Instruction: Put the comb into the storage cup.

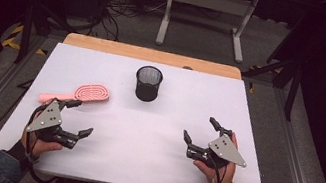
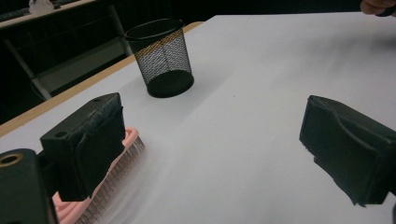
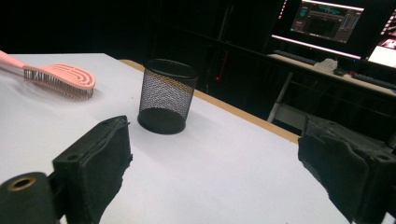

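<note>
1. The left gripper [image 1: 76,118] rests on the table with its jaws spread wide and nothing between them; in the left gripper view, one black pad [image 2: 95,140] sits just beside the bristled edge of the pink plastic hairbrush [image 2: 105,186].
2. The right gripper [image 1: 199,132] rests low at the other side of the table, jaws likewise spread and empty, pointing toward the middle of the sheet.
3. The pink hairbrush lies flat on the white table cover [image 1: 153,135] at the person's left, its oval slotted head [image 1: 92,93] toward the centre and its handle toward the left edge, the left gripper's far jaw right at the handle.
4. A black wire-mesh cup [image 1: 147,83] stands upright and empty toward the far side, well apart from both grippers and the brush.
5. Judged from this layout, the work is at its opening step: an approach to the brush, no grasp made.
6. The next move likely calls for the left gripper to straddle the handle, clamp down, then lift and carry the brush to the mesh cup.
</note>
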The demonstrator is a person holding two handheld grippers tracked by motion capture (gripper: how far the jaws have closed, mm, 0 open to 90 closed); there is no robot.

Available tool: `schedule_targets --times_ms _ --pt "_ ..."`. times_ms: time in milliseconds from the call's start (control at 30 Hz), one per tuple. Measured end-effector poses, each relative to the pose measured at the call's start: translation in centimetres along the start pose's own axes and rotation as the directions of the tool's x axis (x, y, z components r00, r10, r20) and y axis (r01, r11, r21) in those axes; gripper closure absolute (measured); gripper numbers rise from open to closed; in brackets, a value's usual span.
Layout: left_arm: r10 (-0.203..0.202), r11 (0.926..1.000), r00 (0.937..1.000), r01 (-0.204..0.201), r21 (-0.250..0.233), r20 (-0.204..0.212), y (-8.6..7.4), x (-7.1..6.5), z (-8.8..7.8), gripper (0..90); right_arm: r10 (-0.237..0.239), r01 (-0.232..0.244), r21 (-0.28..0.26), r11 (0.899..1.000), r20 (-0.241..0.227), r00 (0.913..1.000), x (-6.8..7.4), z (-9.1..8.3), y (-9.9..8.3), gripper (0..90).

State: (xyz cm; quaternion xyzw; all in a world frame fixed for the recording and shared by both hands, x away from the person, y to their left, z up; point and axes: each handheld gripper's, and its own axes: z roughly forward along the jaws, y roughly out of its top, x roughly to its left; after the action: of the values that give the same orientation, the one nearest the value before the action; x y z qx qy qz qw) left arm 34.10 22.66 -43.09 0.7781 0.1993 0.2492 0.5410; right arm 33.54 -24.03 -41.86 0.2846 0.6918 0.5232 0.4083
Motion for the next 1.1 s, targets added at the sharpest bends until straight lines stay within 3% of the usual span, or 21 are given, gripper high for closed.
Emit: schedule_targets --times_ms 567,967,1100 --pt "-0.006 0.9998 1.0 0.006 0.019 -0.008 -0.2 0.3 -0.4 9.1 -0.019 0.02 0.013 1.0 -0.017 0.9997 0.4 0.5 0.1 10.2" --pt "-0.016 0.9985 0.9973 0.02 0.051 -0.072 -0.2 1.7 -1.2 9.7 -0.012 0.013 0.009 1.0 -0.017 0.9998 0.1 0.6 0.1 10.3" --pt "-0.051 0.9966 0.9905 0.059 0.058 -0.128 -0.5 3.3 -2.2 11.8 -0.022 0.023 0.021 1.0 -0.027 0.9994 0.3 0.9 0.0 10.3"
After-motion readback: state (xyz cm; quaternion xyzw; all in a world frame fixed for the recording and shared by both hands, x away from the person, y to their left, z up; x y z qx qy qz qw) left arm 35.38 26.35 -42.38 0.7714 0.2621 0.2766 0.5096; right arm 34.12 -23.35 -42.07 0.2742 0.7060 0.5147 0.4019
